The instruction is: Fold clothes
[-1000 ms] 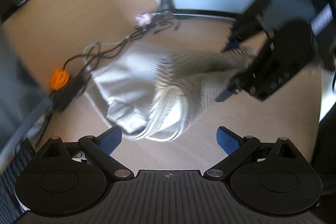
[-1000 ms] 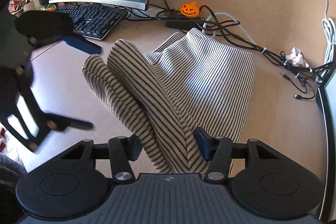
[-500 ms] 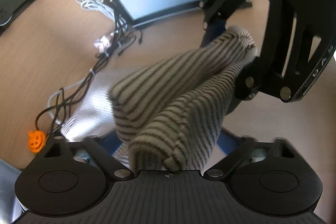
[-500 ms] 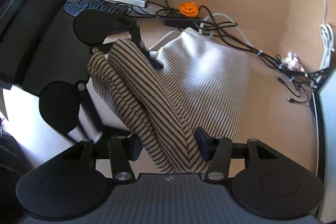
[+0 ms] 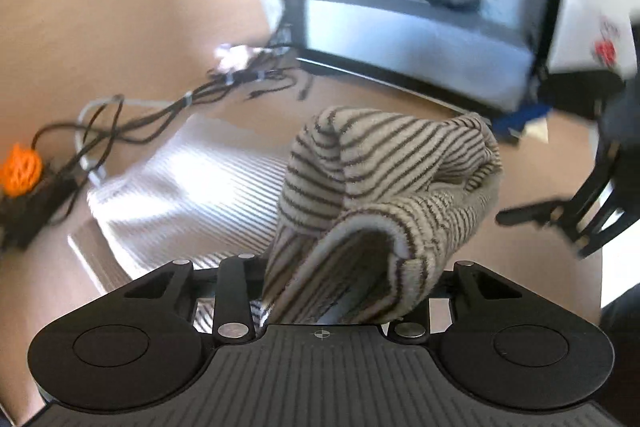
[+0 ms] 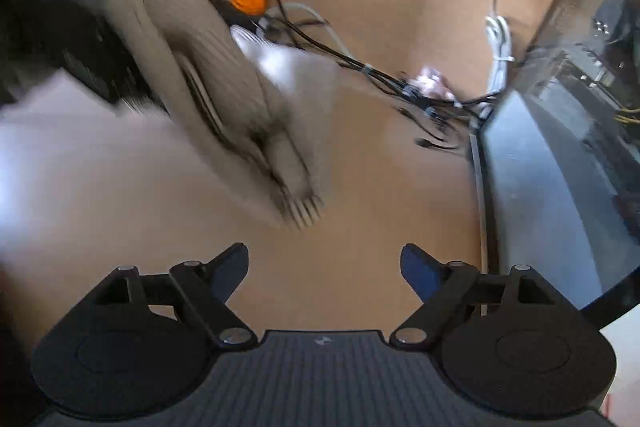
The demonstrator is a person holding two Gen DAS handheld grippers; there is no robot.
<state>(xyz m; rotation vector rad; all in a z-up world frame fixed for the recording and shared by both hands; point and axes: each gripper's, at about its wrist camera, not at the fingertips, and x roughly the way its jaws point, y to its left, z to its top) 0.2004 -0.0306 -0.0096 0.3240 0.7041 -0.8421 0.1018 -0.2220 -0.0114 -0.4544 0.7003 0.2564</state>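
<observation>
The left tongs [image 5: 344, 291] are closing on a bunched end of the striped top [image 5: 384, 187], whose rest lies on the tabletop [image 5: 120, 27] near the cables [image 5: 168, 107]. The right tongs [image 6: 324, 267] are opening, empty. The left should probably clamp fully before carrying the fold over squarely.

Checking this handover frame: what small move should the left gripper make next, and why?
Probably finish closing the left gripper, whose jaws are closing around the bunched cream brown-striped knit garment, before carrying the fold over. The right gripper is opening, nothing between its jaws.
</observation>
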